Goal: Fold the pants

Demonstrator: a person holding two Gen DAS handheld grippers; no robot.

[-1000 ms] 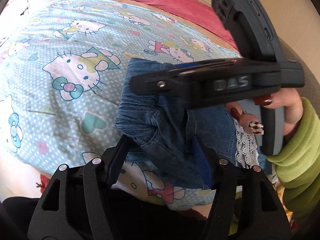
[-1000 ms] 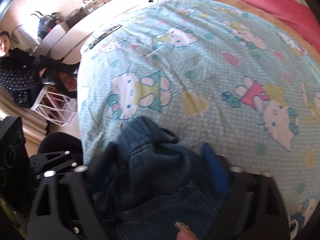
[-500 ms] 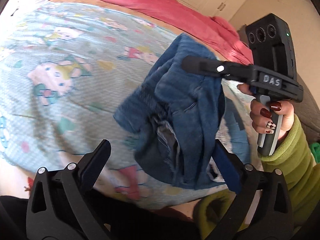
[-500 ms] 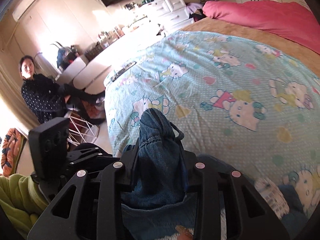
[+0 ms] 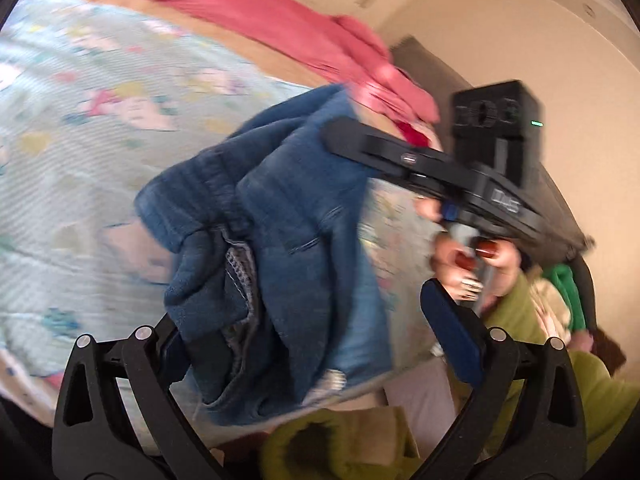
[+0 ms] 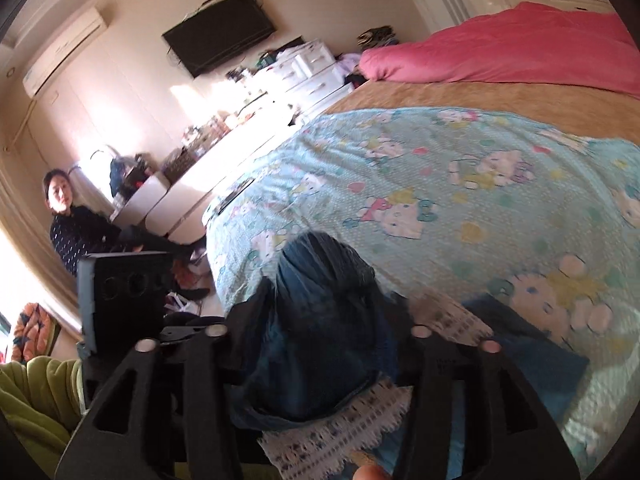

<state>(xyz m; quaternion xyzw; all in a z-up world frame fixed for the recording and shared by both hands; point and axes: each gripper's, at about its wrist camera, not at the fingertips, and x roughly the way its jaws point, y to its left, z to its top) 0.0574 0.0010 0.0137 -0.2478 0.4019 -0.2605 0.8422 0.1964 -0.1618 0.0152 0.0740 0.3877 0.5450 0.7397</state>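
Note:
The blue denim pants [image 5: 304,216] hang bunched above the bed, caught at their top edge by my right gripper [image 5: 340,136]. In the right wrist view the pants [image 6: 320,320] fill the gap of the right gripper [image 6: 326,300]; its jaws are opening, with the cloth still between the pads. My left gripper [image 5: 308,320] stands wide open below the hanging pants. The denim brushes its left finger [image 5: 172,344] while its right finger [image 5: 448,320] is clear. The left gripper's black camera housing [image 6: 120,292] shows to the left.
The bed carries a light blue cartoon-cat sheet [image 6: 460,184] with a pink duvet [image 6: 520,48] at its far end. A white lace-edged cloth [image 6: 444,316] lies under the right gripper. A person [image 6: 76,232] sits by the white dressers [image 6: 192,184]. Green sleeves [image 5: 532,320] hold the grippers.
The left gripper's jaws spread wide and let go of the denim. The right gripper pinched the bunch and carried it up off the sheet. Both views swung upward and sideways.

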